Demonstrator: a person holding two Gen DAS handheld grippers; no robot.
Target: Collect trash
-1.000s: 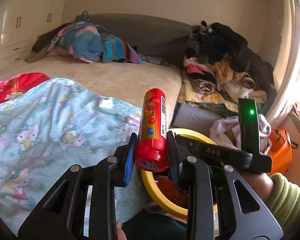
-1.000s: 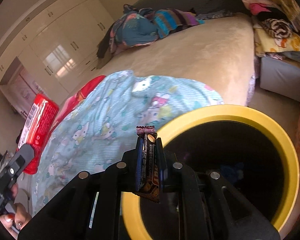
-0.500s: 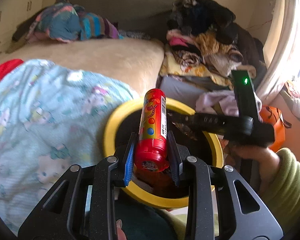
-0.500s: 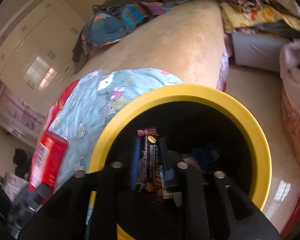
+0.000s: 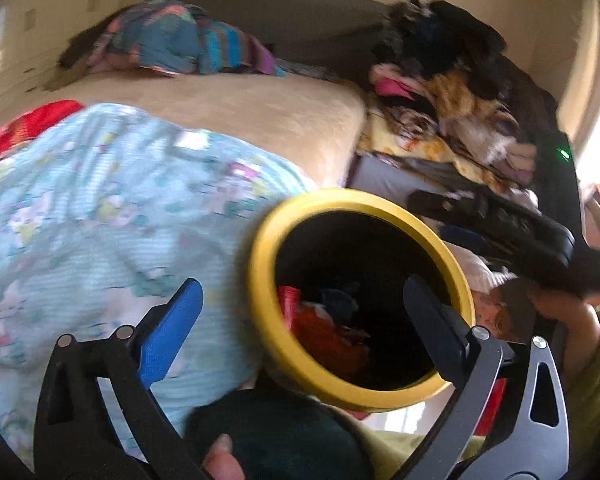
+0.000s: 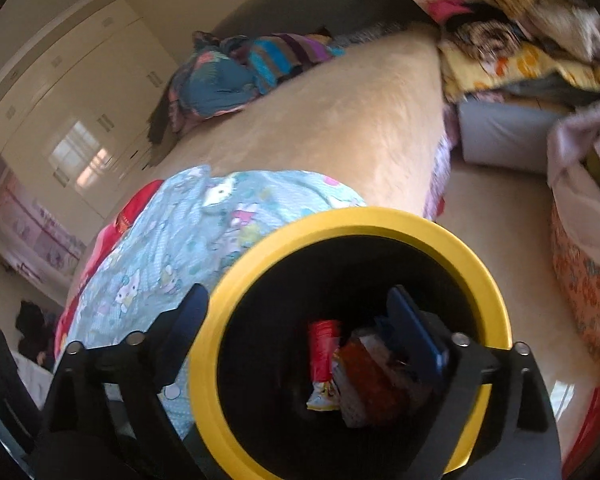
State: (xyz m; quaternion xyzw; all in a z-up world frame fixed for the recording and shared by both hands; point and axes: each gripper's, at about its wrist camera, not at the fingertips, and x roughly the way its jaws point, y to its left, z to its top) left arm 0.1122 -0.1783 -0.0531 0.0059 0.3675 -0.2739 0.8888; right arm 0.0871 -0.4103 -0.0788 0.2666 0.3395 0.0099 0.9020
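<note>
**Both grippers opening over the yellow-rimmed trash bin**

A person is holding two grippers above a black trash bin with a yellow rim, which is standing on the floor against the near corner of a bed.

The left gripper is pointing down toward the bin; its jaws are opening wide and nothing is sitting between them. Its blue pad is hanging over the pale blue cartoon-print blanket at 9 o'clock of the bin, while its other finger is reaching over the bin's mouth.

The right gripper is hovering directly above the bin, its jaws likewise opening, with nothing between them.

Inside the bin, a red tube and crumpled wrappers are lying at the bottom, so the trash appears to be collected already. No further litter is showing on the bed or floor, though blur is hiding small details, so what remains is uncertain.

For moving room, the bed is crowding the bin from 9 to 12 o'clock. A heap of clothes is sitting at 1 o'clock, and an orange patterned basket at 3 o'clock. Bare floor is lying open between bin and basket, and upward is looking like the clearest exit.
</note>
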